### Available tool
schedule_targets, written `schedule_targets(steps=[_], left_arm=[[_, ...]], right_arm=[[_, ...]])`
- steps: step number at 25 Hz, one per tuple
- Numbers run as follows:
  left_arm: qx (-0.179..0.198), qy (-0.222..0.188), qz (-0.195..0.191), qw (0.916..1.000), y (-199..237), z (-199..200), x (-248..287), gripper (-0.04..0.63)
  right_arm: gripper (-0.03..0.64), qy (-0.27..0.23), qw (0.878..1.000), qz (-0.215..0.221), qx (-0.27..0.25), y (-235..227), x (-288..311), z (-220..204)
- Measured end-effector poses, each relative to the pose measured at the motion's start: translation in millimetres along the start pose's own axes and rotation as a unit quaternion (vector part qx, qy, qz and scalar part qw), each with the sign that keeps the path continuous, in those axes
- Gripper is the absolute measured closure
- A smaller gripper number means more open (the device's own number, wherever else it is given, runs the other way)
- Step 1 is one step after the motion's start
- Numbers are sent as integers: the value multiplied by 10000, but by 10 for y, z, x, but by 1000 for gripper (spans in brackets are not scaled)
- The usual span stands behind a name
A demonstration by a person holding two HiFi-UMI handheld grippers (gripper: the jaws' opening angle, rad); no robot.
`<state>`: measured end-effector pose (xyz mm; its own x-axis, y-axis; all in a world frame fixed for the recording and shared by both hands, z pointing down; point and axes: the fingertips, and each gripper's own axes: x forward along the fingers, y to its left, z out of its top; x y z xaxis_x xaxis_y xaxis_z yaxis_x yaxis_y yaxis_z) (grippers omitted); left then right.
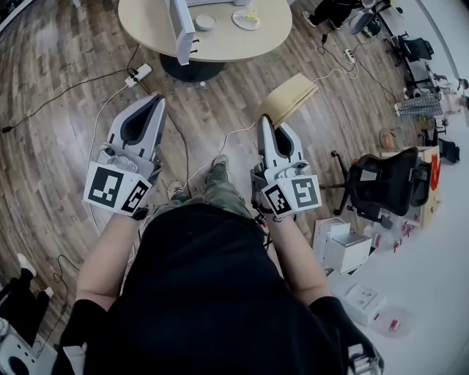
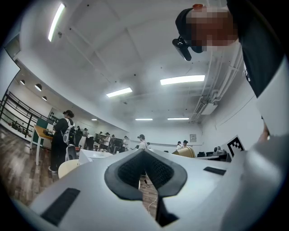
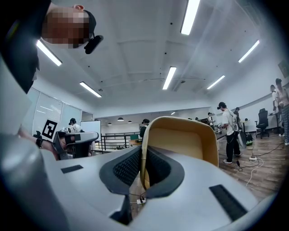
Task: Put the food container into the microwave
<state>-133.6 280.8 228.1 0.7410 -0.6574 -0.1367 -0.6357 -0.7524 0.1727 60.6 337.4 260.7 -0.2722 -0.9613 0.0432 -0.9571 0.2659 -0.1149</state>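
Black-shirted torso (image 1: 212, 293) fills bottom of head view. Left gripper (image 1: 155, 101): jaws pressed together, nothing between, held over wood floor (image 1: 51, 154). Round table (image 1: 220, 45) ahead: small white dish (image 1: 205, 22), plate (image 1: 246, 19) with yellowish bit; too small to tell if either is food container. Right gripper (image 1: 267, 121): also closed, empty, tip near tan chair (image 1: 292, 95). Microwave in no view. Likely step: find container. Walk close, spread jaws before reaching, grip level.

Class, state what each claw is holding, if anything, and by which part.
Nothing. The left claw and right claw are both shut and empty; the tan chair merely stands beyond the right one.
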Motion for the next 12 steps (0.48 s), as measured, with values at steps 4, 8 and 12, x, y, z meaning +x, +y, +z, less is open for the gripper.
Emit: schedule_targets(steps=[4,8,12], left_arm=[[5,-15,133,9999,122,-20,110,575],[124,-63,294,9995,134,32,249,575],[225,-92,458,9987,243,103,436,575]], right_arm=[[584,-17,9999,153,-60,-70,180,-5],[584,-36,9994,344,13,-237,345,10],[584,-96,9982,590,-48,-345,646,107]])
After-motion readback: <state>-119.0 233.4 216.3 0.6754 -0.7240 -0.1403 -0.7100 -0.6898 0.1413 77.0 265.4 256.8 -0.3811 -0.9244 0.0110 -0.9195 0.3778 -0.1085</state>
